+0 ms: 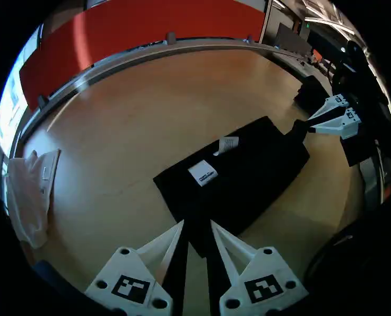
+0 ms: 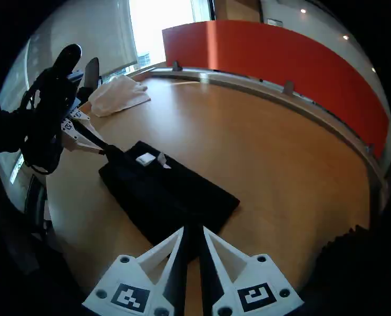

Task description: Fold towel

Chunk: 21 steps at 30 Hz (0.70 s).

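Black towel lay flat on wood table, bare wood all round. Jaws of left gripper narrow, pinched on one short edge; right gripper same on opposite edge.

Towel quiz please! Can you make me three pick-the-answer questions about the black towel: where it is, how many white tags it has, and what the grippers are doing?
1. Where does the towel lie?
A) on the floor
B) on the wooden table
C) on a chair

2. How many white tags show on it?
A) two
B) five
C) none

3. What are the left gripper and right gripper doing?
A) hanging open
B) each pinching a towel corner
C) holding a cup

Answers: B, it lies flat on the tabletop; A, two tags sit on its top side; B, each gripper's fingers close on a corner.
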Tool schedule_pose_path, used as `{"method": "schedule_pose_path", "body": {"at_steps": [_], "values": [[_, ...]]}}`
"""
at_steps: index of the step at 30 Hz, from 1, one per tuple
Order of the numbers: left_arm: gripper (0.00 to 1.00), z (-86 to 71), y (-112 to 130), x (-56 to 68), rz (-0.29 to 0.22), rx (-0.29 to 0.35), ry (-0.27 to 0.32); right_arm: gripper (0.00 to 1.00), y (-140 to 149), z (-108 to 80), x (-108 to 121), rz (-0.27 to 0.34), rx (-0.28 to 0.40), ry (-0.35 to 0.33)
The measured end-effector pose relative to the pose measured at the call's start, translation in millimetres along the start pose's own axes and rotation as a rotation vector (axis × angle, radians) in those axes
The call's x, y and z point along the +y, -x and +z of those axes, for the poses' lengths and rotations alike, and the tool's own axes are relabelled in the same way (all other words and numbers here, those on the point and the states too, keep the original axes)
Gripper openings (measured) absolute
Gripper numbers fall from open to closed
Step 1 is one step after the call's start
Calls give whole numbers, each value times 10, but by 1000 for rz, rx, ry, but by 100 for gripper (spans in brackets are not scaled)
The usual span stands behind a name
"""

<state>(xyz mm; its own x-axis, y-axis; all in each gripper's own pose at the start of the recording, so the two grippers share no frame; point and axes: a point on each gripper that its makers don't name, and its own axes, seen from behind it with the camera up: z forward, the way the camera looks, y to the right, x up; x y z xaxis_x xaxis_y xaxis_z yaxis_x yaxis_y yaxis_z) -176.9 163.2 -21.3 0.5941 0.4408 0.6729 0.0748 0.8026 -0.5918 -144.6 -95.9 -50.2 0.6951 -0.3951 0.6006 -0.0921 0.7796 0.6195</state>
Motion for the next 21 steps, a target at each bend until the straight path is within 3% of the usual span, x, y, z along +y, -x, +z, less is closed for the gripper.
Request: {"method": "schedule_pose_path", "body": {"at_steps": [9,21], "values": [[27,248,39,-101,5,-20,-34,12,76,204,116,49,-19,18],[46,349,-138,-296,39,0,-101,21,41,352,290,35,-31,67]]}}
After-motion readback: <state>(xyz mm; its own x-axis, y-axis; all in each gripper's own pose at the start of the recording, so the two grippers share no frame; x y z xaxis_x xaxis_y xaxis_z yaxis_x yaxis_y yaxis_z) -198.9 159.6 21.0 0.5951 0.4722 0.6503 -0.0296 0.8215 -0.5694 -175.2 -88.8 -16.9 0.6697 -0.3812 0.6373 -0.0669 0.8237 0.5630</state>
